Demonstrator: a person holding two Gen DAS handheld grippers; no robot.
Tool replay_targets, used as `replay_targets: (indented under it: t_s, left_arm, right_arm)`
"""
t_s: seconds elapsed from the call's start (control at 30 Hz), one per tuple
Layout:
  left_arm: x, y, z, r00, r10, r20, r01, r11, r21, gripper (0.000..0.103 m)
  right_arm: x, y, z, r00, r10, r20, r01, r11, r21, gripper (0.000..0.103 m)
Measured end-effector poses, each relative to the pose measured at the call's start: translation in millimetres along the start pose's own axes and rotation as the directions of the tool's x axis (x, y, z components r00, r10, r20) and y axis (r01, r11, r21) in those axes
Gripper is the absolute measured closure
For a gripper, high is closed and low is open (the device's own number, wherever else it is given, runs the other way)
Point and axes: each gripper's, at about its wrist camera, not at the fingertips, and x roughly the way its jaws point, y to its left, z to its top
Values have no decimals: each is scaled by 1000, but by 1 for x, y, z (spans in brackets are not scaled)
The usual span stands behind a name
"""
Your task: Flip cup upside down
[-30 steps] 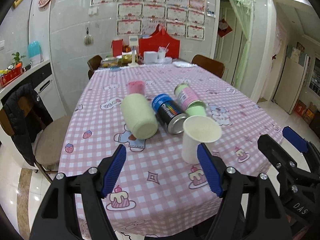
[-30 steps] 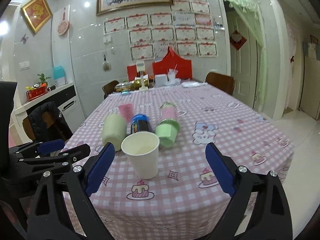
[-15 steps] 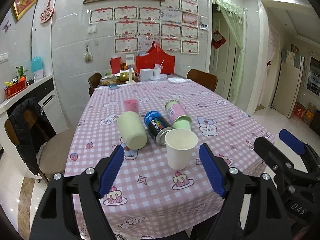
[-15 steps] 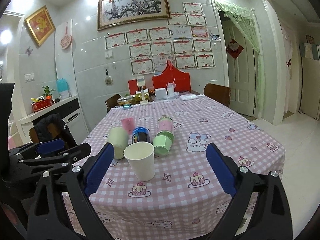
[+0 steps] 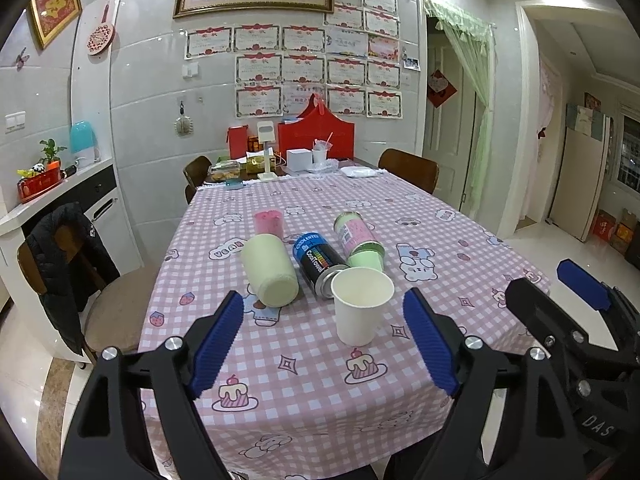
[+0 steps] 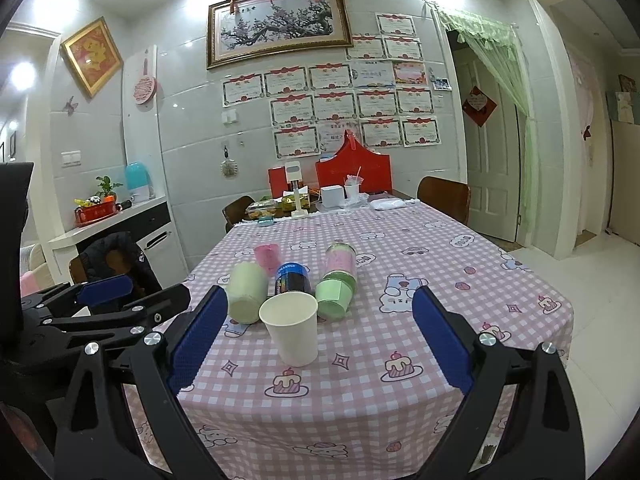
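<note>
Left tongs (image 5: 323, 340) and right tongs (image 6: 316, 340) both spread wide, holding nothing, short of the desk (image 5: 320, 392).
Paper cup (image 5: 362, 306) upright, mouth up, near the front edge of the checked cloth, untouched. Just behind it, lying on their sides: cream cup (image 5: 270, 270), dark can (image 5: 320, 260), green-and-pink can (image 5: 360, 242). Pink cup (image 5: 268, 222) standing farther back.

2 wrist views, side by side, facing the table (image 5: 304, 392) lengthwise.
</note>
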Motion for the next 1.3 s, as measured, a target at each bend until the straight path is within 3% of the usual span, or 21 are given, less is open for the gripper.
replay_targets:
  t_s: [1.3]
  left_arm:
    - [-1, 0, -2, 1000, 6, 9, -6, 1000, 17, 21]
  right_arm:
    - [2, 1, -1, 999, 40, -32, -40, 999, 18, 13]
